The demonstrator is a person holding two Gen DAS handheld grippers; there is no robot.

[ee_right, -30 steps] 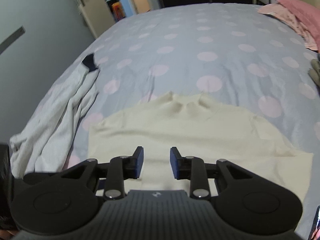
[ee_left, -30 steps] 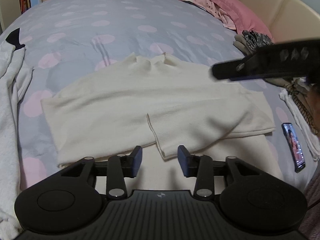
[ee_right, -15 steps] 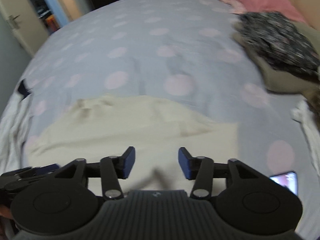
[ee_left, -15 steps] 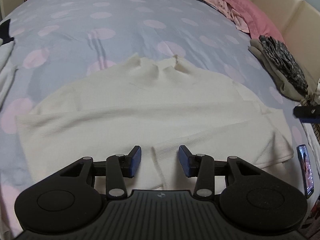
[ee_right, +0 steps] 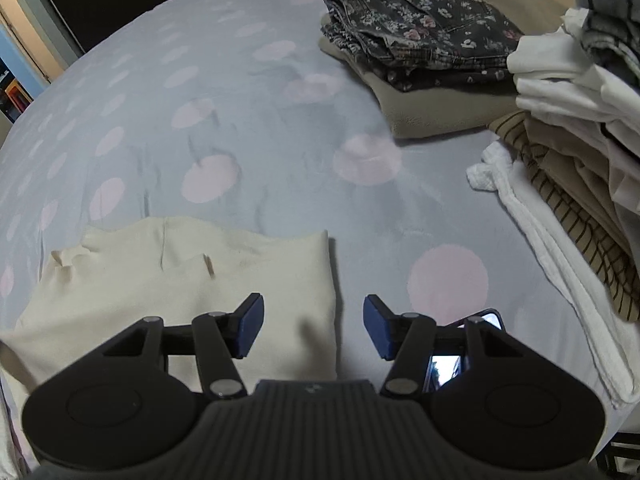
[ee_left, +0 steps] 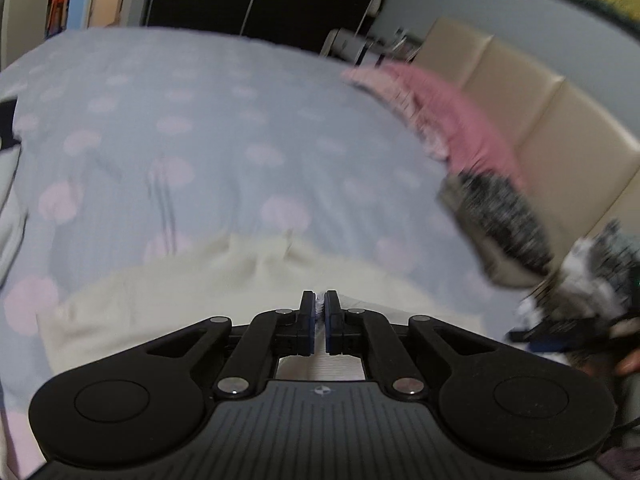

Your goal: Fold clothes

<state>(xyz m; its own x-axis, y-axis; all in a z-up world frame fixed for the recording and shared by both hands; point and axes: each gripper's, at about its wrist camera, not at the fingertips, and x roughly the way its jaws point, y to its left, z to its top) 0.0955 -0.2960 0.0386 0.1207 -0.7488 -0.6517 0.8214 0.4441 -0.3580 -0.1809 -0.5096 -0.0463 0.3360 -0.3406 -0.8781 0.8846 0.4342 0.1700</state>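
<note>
Left wrist view, blurry: left claw (ee_left: 319,306) is clenched, blue pads pinching a thin ridge of cream fabric between them, so it grips the cream sweater (ee_left: 208,292). The sweater lies spread on the bed (ee_left: 224,128), whose cover is grey-blue with pink dots; its collar points away from the camera. Pink bedding (ee_left: 452,120) sits at the far right along a beige headboard (ee_left: 560,120). A dark patterned folded garment (ee_left: 500,216) is smeared by blur at right, and more clothes sit at the right edge, too blurred to tell apart. Right wrist view, sharper: right claw (ee_right: 313,326) is released, pads wide apart, gripping nothing, hovering over the right edge of the cream sweater (ee_right: 192,280) and bare bed cover (ee_right: 240,120). Here the sweater lies flat at lower left with a straight folded right edge, collar at its far left. A phone (ee_right: 448,364) with a lit screen lies on the bed under the claw's right finger, partly hidden. At far right a folded dark floral garment (ee_right: 420,36) rests on a folded tan piece (ee_right: 436,112). Nearer right is a stack of clothes (ee_right: 568,152): white items on top, striped tan pieces below, and a white towel-like piece (ee_right: 540,240) at the bottom.
</note>
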